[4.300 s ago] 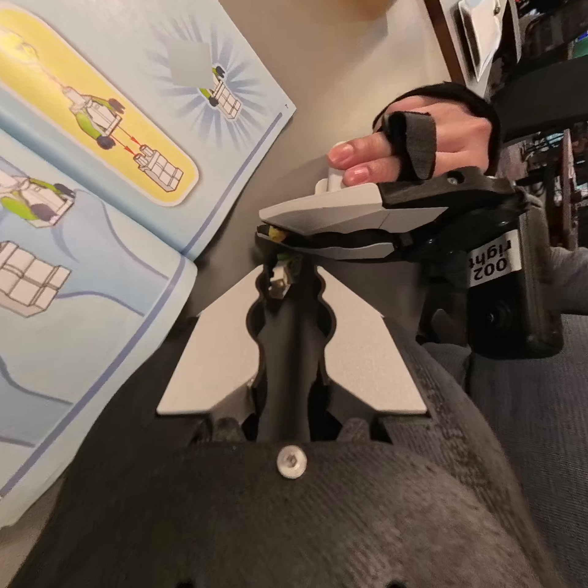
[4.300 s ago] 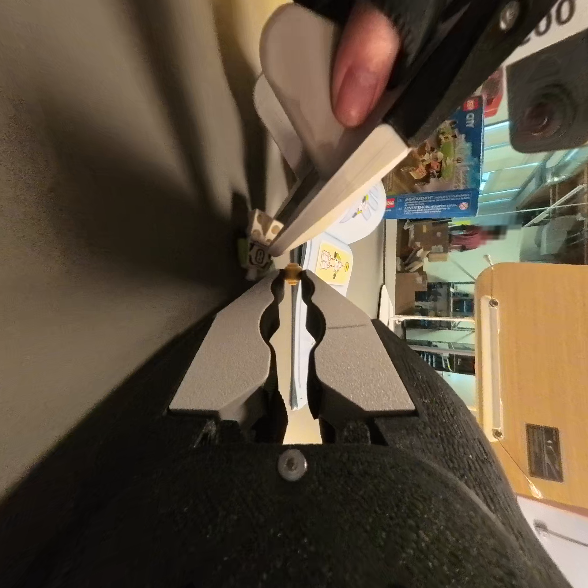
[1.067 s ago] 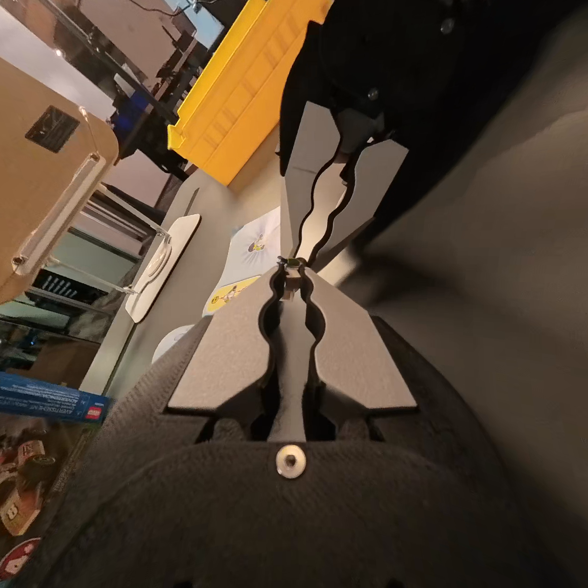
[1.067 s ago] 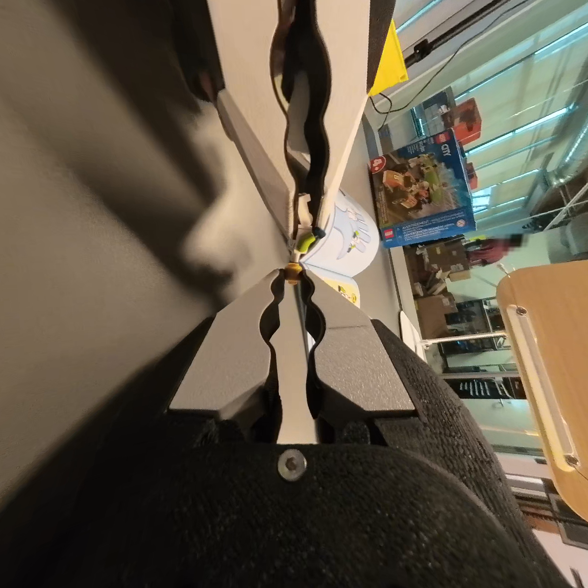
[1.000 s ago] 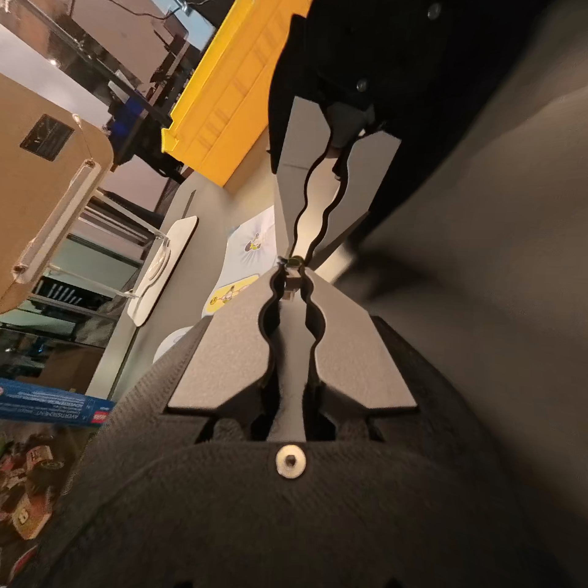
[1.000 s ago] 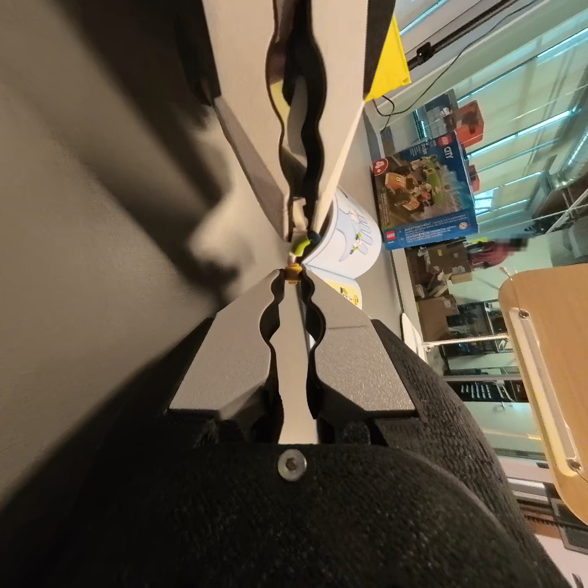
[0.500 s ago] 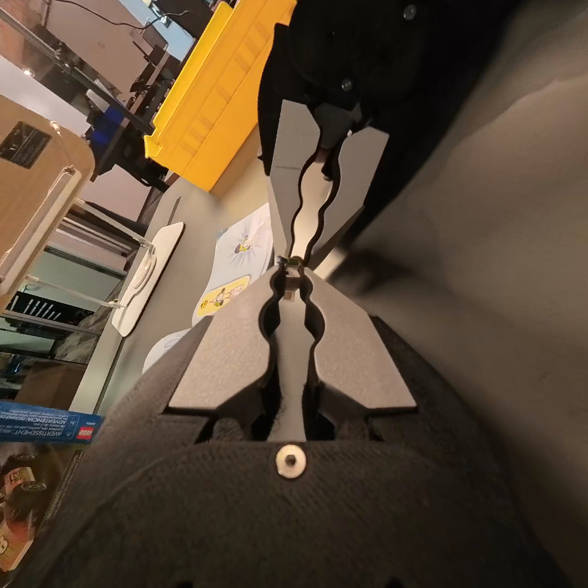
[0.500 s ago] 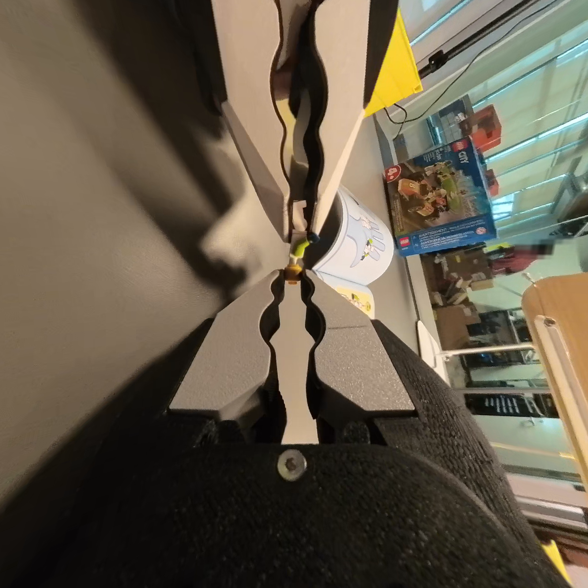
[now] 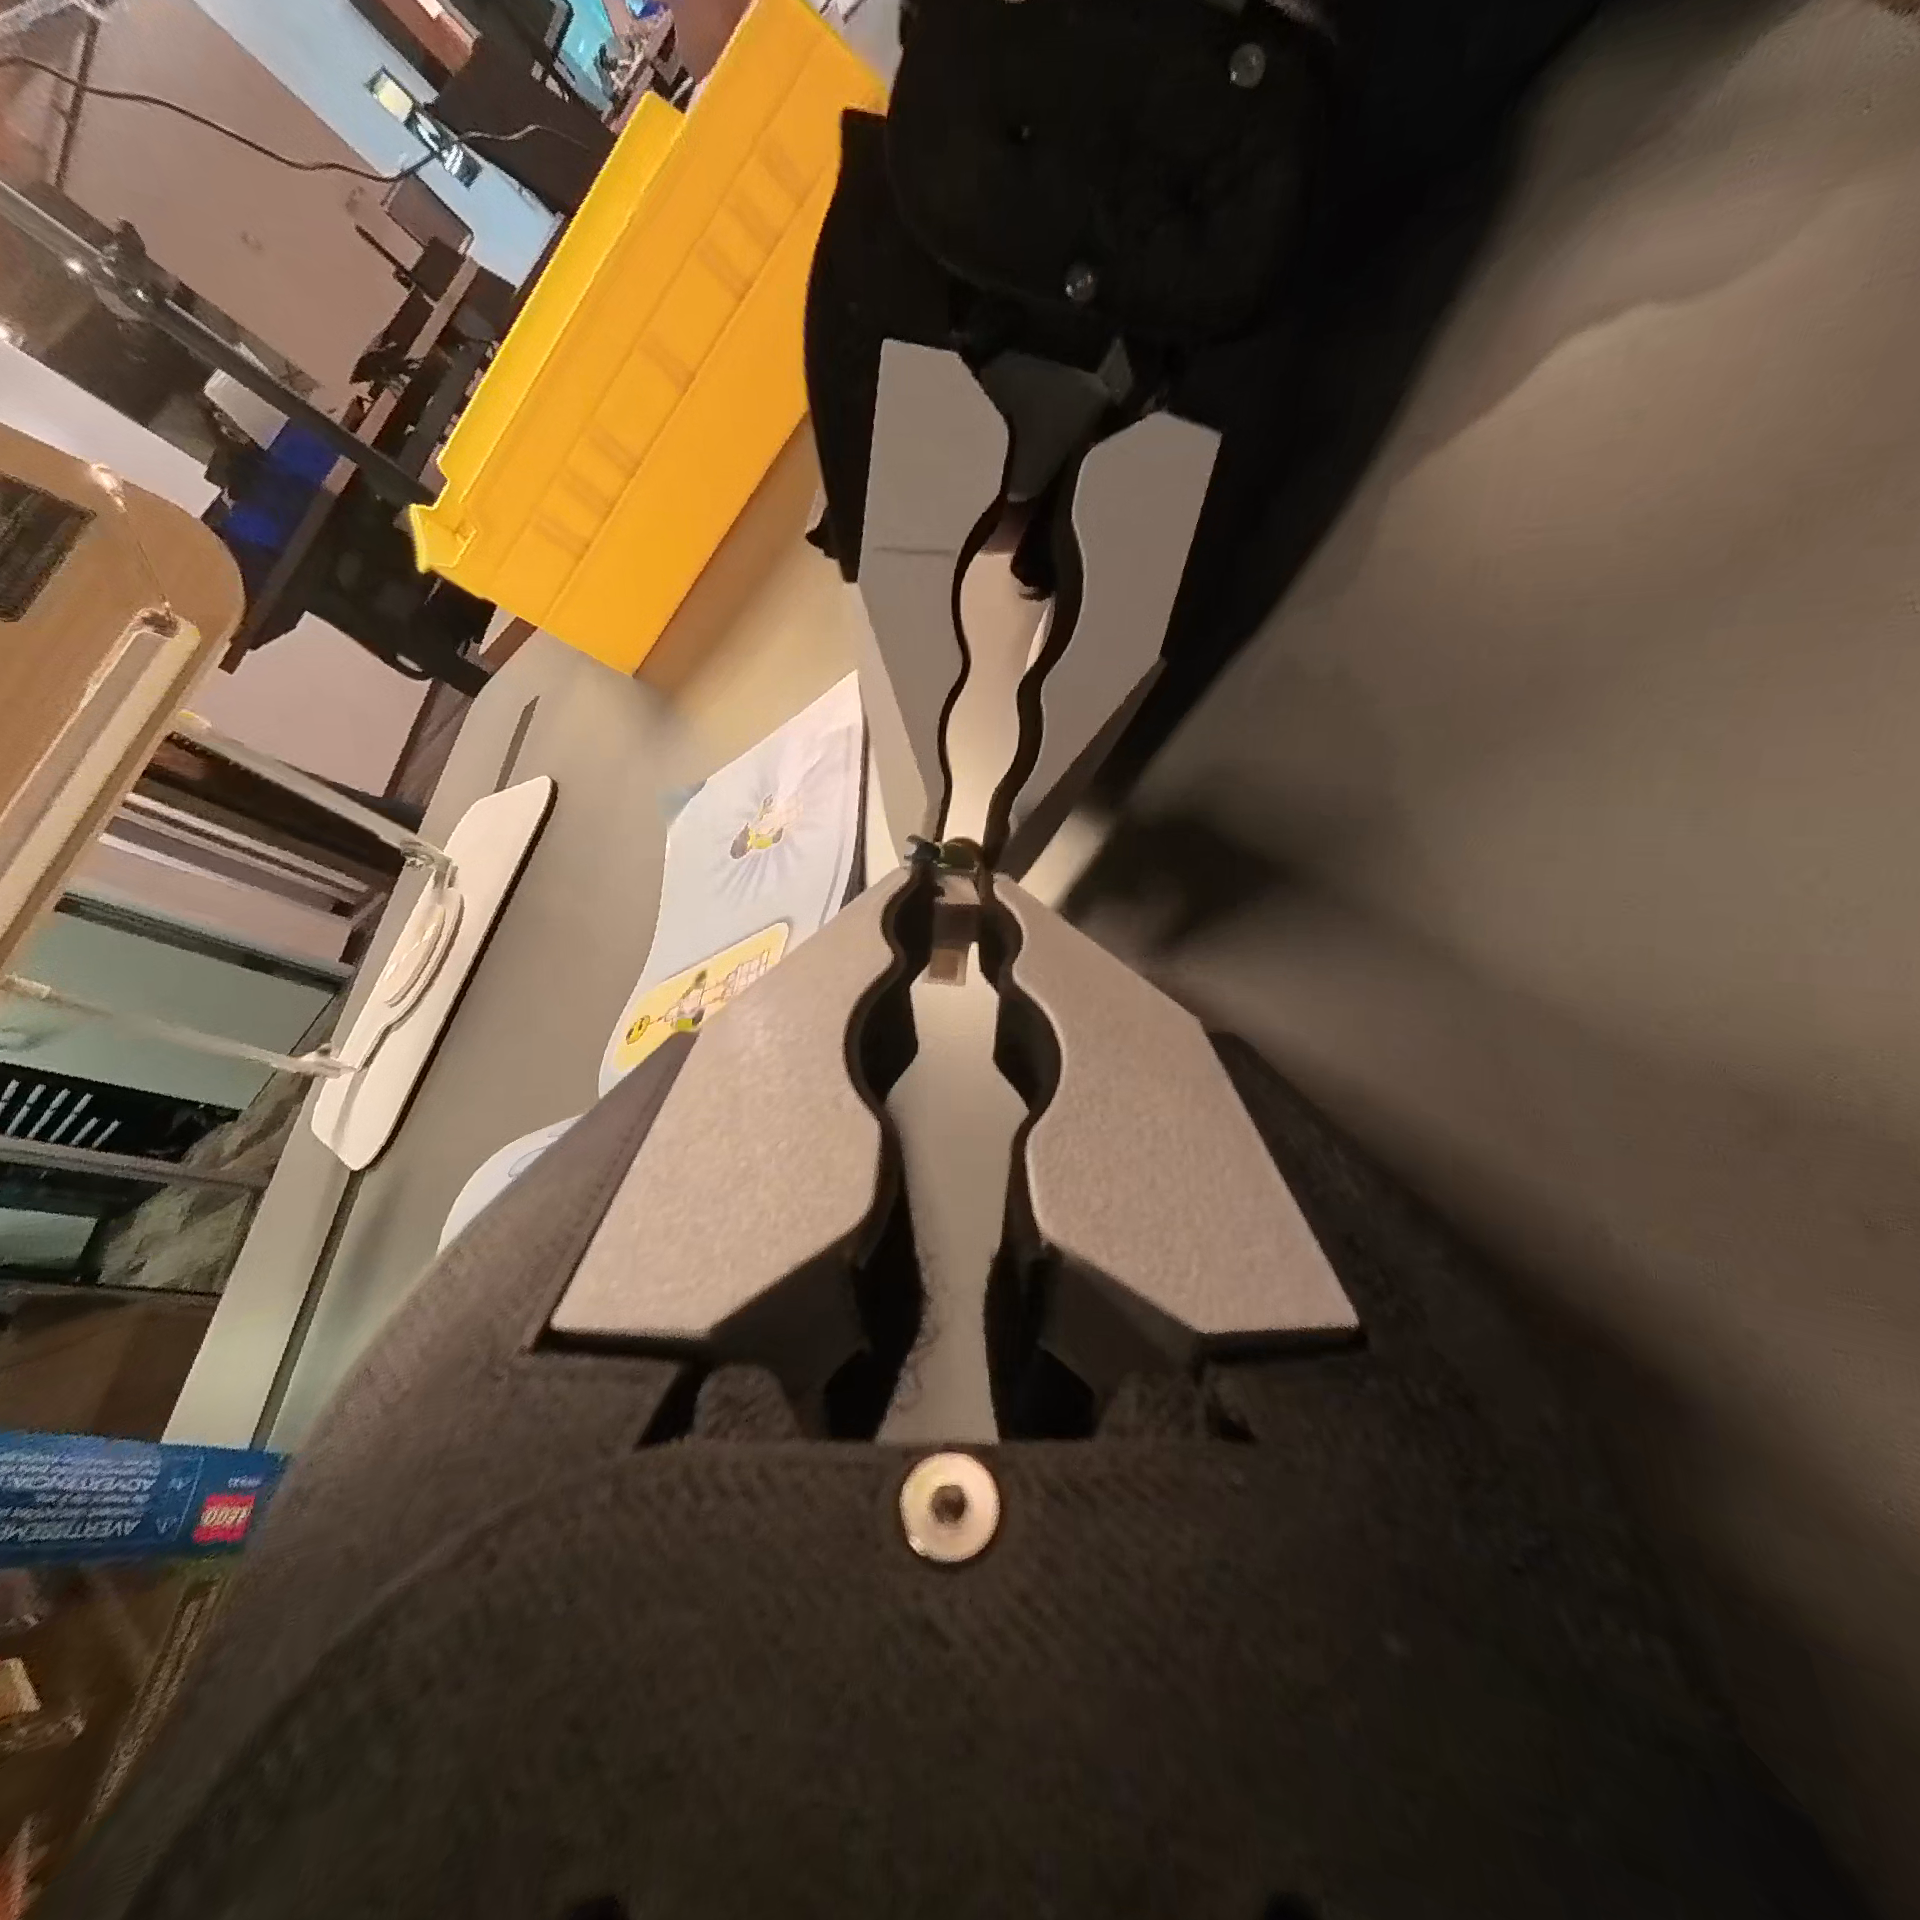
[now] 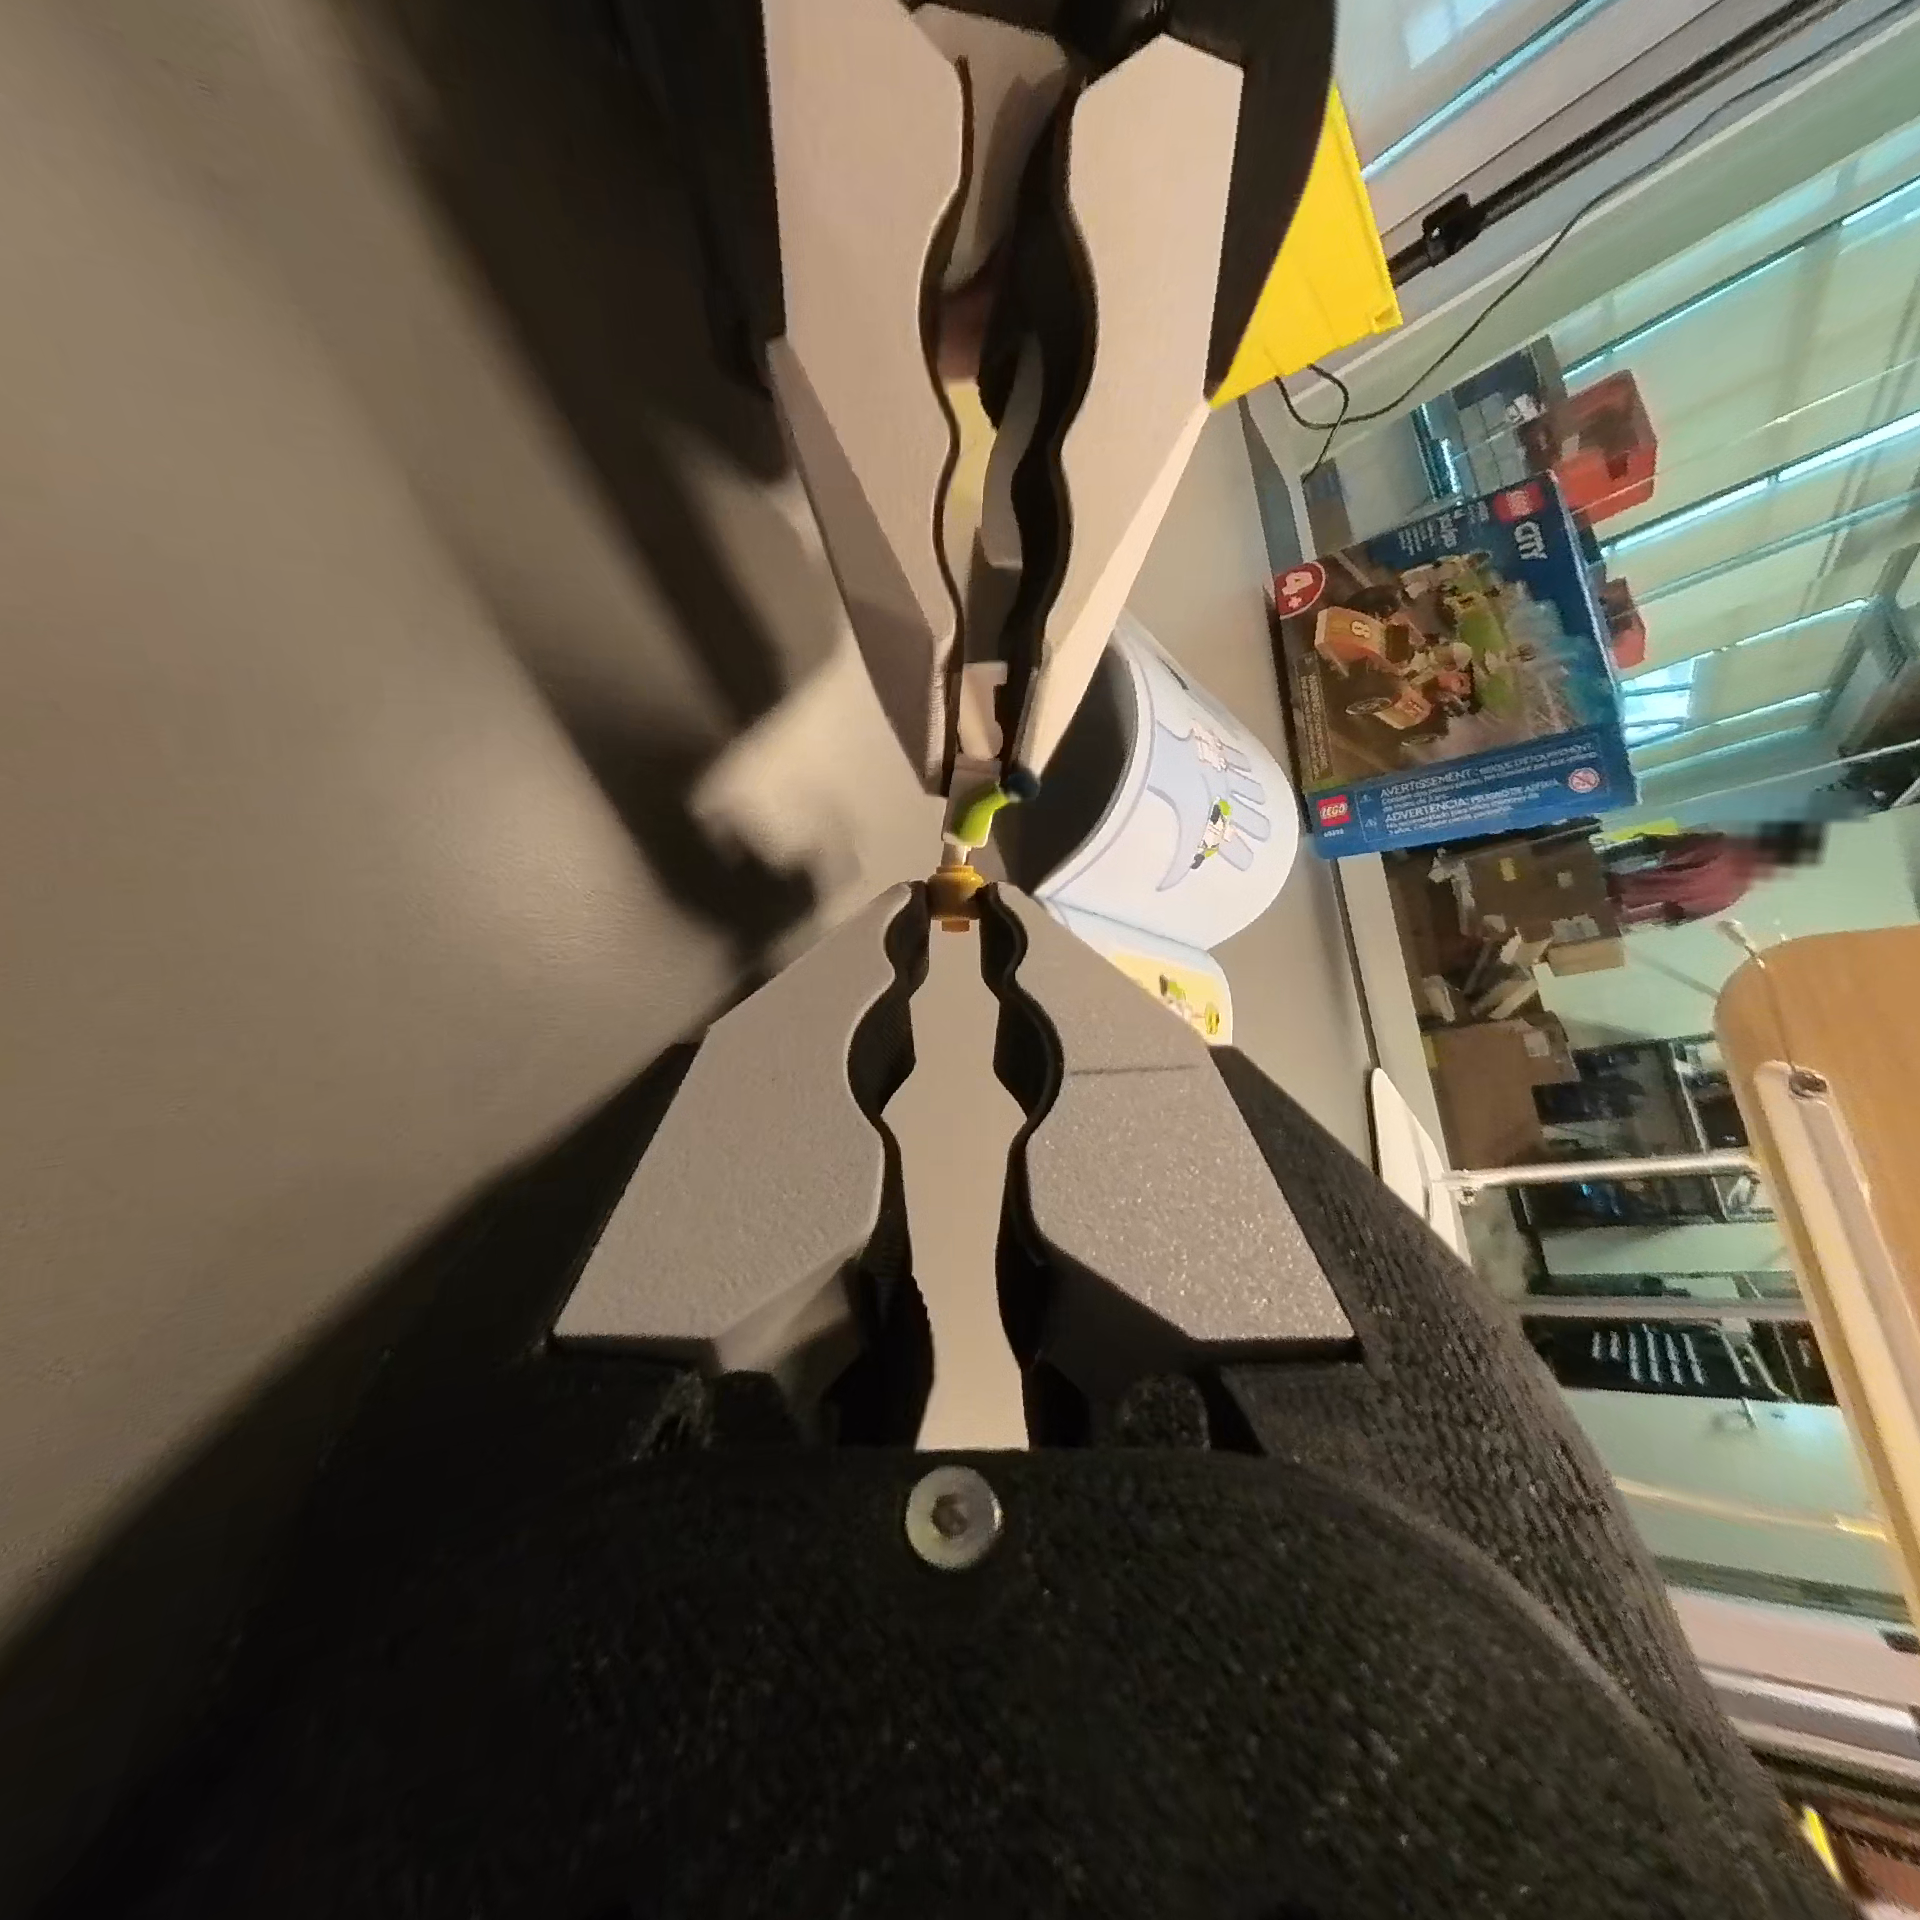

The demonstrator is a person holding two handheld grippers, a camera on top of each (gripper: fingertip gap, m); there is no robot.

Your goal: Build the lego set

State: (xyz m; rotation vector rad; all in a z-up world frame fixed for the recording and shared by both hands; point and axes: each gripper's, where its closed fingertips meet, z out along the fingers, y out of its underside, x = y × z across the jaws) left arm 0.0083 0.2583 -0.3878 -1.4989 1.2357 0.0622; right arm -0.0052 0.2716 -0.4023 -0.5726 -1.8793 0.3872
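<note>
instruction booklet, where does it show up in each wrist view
Left wrist view: the instruction booklet lies left of centre on the table, just left of the two claw tips that meet mid-frame.
Right wrist view: the instruction booklet curls up right of centre, just right of the meeting tips, with the lego box beyond it.
Shared landmark: the yellow bin, upper left in the left view, upper right in the right view.

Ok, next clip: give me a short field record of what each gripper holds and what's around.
left gripper: shut on minifigure body, white with lime arm
right gripper: shut on small tan piece
alignment: tips face each other, tan piece meets the body's neck
instruction booklet: open on table
background: set box, yellow bin
</note>
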